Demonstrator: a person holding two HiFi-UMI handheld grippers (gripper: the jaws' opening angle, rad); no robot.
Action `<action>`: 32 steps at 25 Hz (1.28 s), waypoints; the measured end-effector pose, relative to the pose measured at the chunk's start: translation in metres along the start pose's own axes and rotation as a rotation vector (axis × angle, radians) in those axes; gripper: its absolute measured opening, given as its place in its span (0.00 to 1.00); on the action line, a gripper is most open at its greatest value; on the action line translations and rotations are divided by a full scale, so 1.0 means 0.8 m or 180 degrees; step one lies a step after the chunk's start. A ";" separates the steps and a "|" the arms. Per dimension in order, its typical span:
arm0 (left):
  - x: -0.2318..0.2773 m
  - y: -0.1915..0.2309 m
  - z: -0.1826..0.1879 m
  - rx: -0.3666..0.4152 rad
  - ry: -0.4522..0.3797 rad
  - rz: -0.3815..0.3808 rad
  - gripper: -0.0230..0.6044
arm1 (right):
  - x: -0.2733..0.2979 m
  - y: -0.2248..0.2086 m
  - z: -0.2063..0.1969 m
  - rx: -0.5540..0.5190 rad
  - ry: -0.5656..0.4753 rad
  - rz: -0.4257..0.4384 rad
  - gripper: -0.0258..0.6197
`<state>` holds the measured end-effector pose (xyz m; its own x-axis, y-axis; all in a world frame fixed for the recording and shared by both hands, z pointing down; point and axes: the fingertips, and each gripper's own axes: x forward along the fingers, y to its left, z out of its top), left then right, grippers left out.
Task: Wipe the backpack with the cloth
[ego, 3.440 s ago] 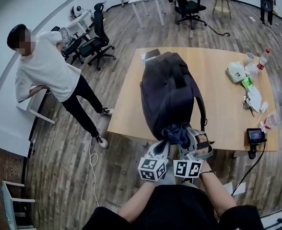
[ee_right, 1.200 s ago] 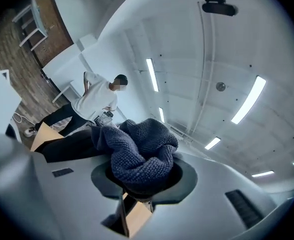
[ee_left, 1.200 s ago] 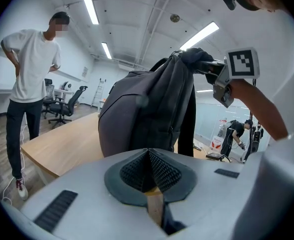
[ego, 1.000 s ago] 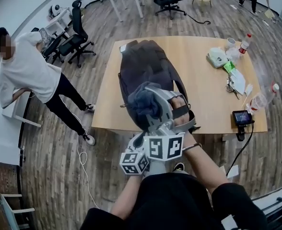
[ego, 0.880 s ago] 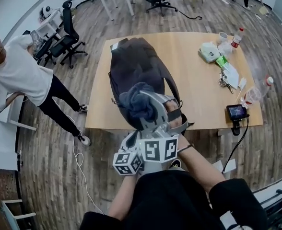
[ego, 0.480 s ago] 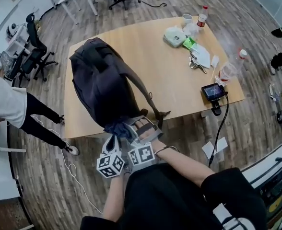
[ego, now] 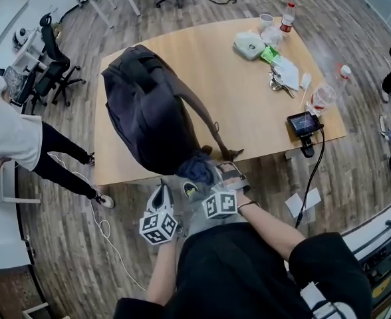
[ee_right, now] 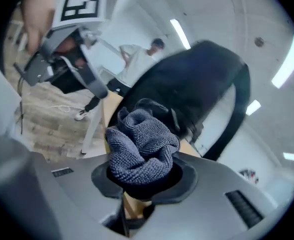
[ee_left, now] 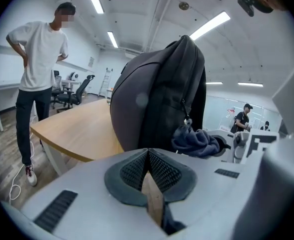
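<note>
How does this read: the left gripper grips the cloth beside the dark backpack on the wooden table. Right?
No: the right gripper grips the cloth, as the right gripper view shows, beside the dark backpack on the wooden table. The left gripper is shut.

Bulky dark backpack (ego: 149,111) rests on a wooden table (ego: 249,92); a bunched grey-blue cloth (ego: 197,167) sits at its near end

A pale wooden tabletop (ego: 249,92) spreads ahead of both pairs of jaws, its near edge just in front of them. A dark backpack (ego: 145,111) rests on it directly beyond the jaws, close to that edge. Well off to the jaws' right and farther away lie a white pouch (ego: 250,45), a cup (ego: 266,20), a red-capped bottle (ego: 287,17), a green packet (ego: 270,54), keys (ego: 277,82) and a clear bottle (ego: 325,97). A small screen (ego: 302,121) sits at the near-right edge.
</note>
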<state>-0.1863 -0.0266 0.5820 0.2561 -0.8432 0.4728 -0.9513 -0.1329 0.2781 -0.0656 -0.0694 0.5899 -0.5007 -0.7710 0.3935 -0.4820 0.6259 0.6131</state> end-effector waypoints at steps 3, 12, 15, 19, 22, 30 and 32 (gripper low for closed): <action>-0.005 0.001 0.003 0.0029 -0.0003 -0.0051 0.06 | -0.002 -0.064 -0.043 0.0659 0.0316 -0.0268 0.19; -0.004 -0.009 -0.005 0.0233 0.0047 -0.0260 0.06 | 0.035 -0.022 0.040 0.0804 0.0241 0.0370 0.19; -0.012 0.001 -0.024 0.0252 0.0073 -0.0223 0.06 | 0.050 0.021 0.087 0.0826 0.0105 0.0711 0.19; -0.017 0.015 -0.058 0.0383 0.0152 -0.0207 0.06 | 0.057 0.066 0.191 0.0864 -0.0412 0.1407 0.19; -0.006 0.003 -0.080 0.0676 0.0172 -0.0371 0.07 | 0.004 0.079 0.258 0.0829 -0.1064 0.1898 0.19; 0.065 0.021 -0.122 0.1195 0.0346 -0.0356 0.54 | -0.136 0.051 0.103 0.1782 -0.0972 0.1828 0.19; 0.062 0.038 -0.123 0.1044 0.0301 -0.0128 0.54 | -0.152 0.039 0.047 0.2166 -0.0550 0.1644 0.19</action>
<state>-0.1853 -0.0214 0.6965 0.2946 -0.7838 0.5466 -0.9407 -0.3385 0.0216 -0.0472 0.0482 0.5353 -0.8507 -0.3771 0.3662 -0.4618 0.8690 -0.1778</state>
